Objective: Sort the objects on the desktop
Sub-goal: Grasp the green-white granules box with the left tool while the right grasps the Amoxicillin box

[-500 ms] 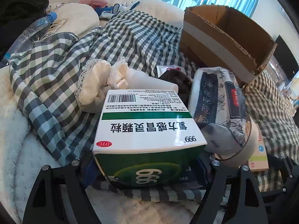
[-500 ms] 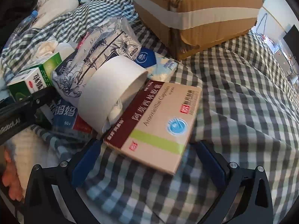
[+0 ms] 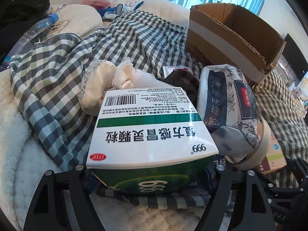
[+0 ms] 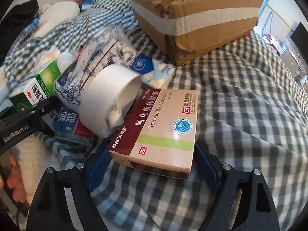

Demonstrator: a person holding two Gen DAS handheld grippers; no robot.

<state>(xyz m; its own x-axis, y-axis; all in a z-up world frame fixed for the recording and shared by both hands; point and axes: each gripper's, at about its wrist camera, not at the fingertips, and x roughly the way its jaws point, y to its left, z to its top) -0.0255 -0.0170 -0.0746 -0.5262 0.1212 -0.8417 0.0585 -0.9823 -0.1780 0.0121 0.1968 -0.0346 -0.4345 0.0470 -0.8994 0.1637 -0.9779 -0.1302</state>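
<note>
My left gripper [image 3: 150, 175] is shut on a green and white 999 medicine box [image 3: 152, 132], held between its two black fingers; the box also shows in the right wrist view [image 4: 36, 90]. My right gripper [image 4: 152, 165] is shut on a tan and maroon Amoxicillin box [image 4: 161, 130], its blue pads against both sides. A white tape roll [image 4: 109, 100] leans on that box. A patterned tissue pack [image 3: 229, 104] lies right of the 999 box. An open cardboard box [image 4: 194, 17] stands behind.
All lies on a checked cloth [image 4: 250, 115] over a bed. A small blue tissue packet [image 4: 154, 73] sits before the cardboard box. A blue and red packet [image 4: 71, 123] lies under the roll. A water bottle [image 3: 32, 32] and crumpled cream cloth [image 3: 107, 84] are at left.
The right gripper has lifted the Amoxicillin box slightly; the view is a little blurred. The left gripper keeps its hold on the 999 box, barely moved.
</note>
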